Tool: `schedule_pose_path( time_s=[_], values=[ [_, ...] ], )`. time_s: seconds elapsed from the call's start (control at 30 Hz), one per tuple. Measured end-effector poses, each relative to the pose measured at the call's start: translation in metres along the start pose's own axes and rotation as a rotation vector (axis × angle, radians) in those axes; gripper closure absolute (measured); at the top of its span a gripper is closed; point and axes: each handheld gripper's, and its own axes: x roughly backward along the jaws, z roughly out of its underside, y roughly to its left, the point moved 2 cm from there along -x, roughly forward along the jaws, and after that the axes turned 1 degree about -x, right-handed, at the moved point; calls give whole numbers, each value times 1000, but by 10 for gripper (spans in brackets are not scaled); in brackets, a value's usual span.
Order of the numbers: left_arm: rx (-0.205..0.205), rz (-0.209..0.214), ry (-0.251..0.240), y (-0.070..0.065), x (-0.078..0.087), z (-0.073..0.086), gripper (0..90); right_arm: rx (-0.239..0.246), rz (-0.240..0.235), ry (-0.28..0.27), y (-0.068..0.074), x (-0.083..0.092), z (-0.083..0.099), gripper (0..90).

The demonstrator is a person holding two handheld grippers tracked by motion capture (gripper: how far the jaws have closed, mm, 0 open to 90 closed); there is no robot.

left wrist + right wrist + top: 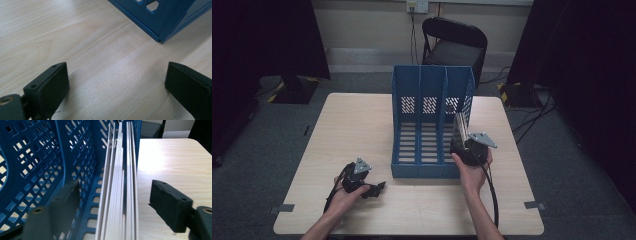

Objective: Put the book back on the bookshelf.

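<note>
Two forearms reach in from the near edge of a pale wooden worktop (pixel 362 115), each hand holding a two-jaw gripper. At the person's left, the left gripper (pixel 377 188) lies low over the boards near the front edge, held by the left hand (pixel 344 195), its grey three-cornered plate uppermost and its cable curling back toward the wrist. Seen in the left gripper view, its black jaws stand wide apart with bare wood between them, and the near corner of a blue file rack (pixel 160 22) rises well ahead of them, apart from the jaws. That blue file rack (pixel 430 120), a slotted plastic organiser with three compartments, stands at the middle of the worktop with its tall perforated back turned away from the person. At its right front corner the right hand (pixel 472 172) holds the right gripper (pixel 460 131) tipped toward the rack. A thin stack of white sheets (pixel 459 127) stands on edge at the rack's rightmost compartment, just inside the right wall. In the right gripper view the stack of white sheets (pixel 120 195) runs upright between the open jaws; one jaw sits over the blue grid floor, the other over the worktop beyond the rack's side, and neither touches the paper. Beyond the worktop stands a dark folding chair (pixel 455 42) against the wall.
</note>
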Motion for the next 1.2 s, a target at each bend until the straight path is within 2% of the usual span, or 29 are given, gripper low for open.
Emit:
schedule_pose_path(
  time_s=[0.17,0.27,0.3,0.5,0.63,0.73,0.77,0.87,0.97,1.03,1.1,1.2],
  values=[
    [0,0,0,0,0,0,49,-7,-52,11,-4,2,-1,177],
    [0,-1,0,0,0,0,49,-12,-67,12,-5,4,-2,158],
    [-1,0,0,0,0,0,49,-7,-95,22,-6,4,-2,163],
    [0,0,0,0,0,0,48,-10,-122,28,-10,9,-4,152],
    [0,0,0,0,0,0,48,-8,-147,52,-11,11,-4,153],
    [0,0,0,0,0,0,48,1,-149,53,-11,12,-4,145],
    [0,0,0,0,0,0,48,16,-126,46,-12,14,-4,145],
    [-1,0,0,0,0,0,48,23,-122,53,-12,15,-5,144],
    [1,1,0,0,0,0,48,-11,-153,57,-16,18,-6,149],
    [0,1,0,0,0,0,48,-11,-166,64,-18,19,-7,159],
    [-1,2,1,0,0,0,48,-38,-183,69,-21,22,-8,155],
    [1,3,0,0,0,0,48,-54,-200,64,-25,25,-9,159]
  ],
)
